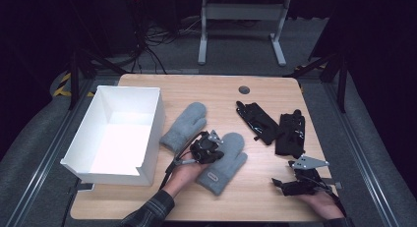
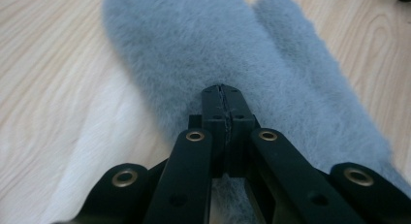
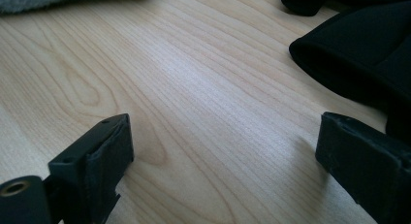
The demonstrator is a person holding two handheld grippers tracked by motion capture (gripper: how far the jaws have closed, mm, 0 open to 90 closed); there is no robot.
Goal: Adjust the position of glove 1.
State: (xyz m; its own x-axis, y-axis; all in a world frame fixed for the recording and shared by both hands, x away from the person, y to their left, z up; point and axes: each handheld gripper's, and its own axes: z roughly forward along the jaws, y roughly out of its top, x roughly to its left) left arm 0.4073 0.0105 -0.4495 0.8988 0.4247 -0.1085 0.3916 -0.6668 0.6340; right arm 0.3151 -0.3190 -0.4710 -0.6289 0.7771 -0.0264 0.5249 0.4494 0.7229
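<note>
Your right gripper [image 1: 284,184] sits low on the table [image 1: 255,197] near its front edge, jaws wide apart over bare wood. Your left gripper [image 1: 212,146] has its jaws pressed together on a grey mitten [image 2: 203,49], pinching its fleece. The second mitten [image 1: 186,126] lies beside it. Farther right lie two black gloves [image 1: 275,126]; the white box [image 1: 123,133] stands left.

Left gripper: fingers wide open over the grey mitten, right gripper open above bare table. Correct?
Not quite. The left gripper is shut, its fingers pressed together over the grey mitten; the left gripper view shows it. The right gripper is indeed open above bare table.
</note>
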